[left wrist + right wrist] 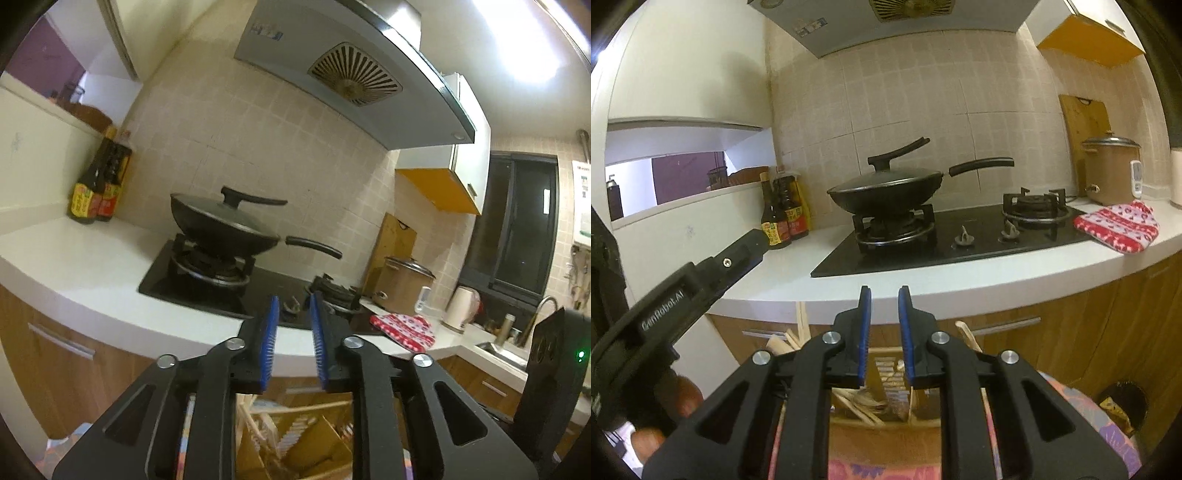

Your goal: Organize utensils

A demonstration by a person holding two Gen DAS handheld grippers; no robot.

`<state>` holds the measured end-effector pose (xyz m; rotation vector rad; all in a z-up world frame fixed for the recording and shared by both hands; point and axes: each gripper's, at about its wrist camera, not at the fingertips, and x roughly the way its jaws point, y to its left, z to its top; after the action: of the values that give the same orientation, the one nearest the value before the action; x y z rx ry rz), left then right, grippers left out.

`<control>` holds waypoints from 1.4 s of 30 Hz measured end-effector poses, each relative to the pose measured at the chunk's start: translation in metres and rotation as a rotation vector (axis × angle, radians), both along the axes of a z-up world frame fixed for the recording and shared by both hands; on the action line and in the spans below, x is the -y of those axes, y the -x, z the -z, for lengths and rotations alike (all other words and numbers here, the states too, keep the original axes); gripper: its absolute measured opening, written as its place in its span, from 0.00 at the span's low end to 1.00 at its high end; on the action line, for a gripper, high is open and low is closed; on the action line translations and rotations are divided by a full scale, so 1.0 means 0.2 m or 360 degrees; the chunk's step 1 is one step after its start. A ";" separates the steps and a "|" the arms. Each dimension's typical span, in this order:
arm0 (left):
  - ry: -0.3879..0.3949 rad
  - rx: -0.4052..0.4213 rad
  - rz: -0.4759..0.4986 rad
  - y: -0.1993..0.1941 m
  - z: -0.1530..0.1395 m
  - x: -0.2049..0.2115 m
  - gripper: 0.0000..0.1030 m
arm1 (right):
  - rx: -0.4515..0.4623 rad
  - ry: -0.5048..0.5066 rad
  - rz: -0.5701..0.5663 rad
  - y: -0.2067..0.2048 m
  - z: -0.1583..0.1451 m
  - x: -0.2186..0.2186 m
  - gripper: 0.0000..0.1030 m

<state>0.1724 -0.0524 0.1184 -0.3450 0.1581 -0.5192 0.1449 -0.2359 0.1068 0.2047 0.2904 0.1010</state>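
We see the left gripper (294, 314) with its blue-padded fingers (270, 332) parted by a narrow gap and nothing between them; the pads touch nothing. It points level toward the front edge of the white countertop (74, 266). The right gripper (884, 306) stands the same way, its blue pads (865, 332) slightly apart and empty, aimed a little downward at the counter's front edge.

Below both grippers, in front of the wooden cabinet doors, sits a wooden utensil organizer (886, 417) with compartments, resting on a floral cloth (1089, 417). Wooden utensils (849, 402) lie in it and some sticks (801, 325) rise from its left side; through the left gripper's frame we see more of them (266, 424) leaning across the dividers. Which compartment each lies in we cannot tell.

In the right wrist view the left gripper's body (676, 295) carries white lettering that reads roughly "GenRobot.AI". The sauce bottles (783, 218) at the counter's back left corner bear yellow and red labels too small to read, as are the stickers on the range hood (266, 33). A lidded wok (886, 192) sits on the left burner.
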 end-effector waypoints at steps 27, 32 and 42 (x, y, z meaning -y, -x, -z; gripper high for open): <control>-0.0483 -0.0158 -0.0292 0.89 0.44 -0.15 0.89 | -0.0144 0.0180 0.0135 0.88 0.41 -0.09 0.66; -0.0575 -0.0040 -0.0538 0.95 0.52 -0.08 0.89 | -0.0088 0.0267 0.0264 0.91 0.50 -0.10 0.71; -0.0669 -0.0063 -0.0588 0.92 0.56 -0.03 0.92 | -0.0121 0.0221 0.0234 0.81 0.55 -0.08 0.77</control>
<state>-0.0120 -0.0461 0.0065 0.0298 0.2308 -0.1061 -0.0170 -0.2196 -0.0032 0.0920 0.3560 -0.0727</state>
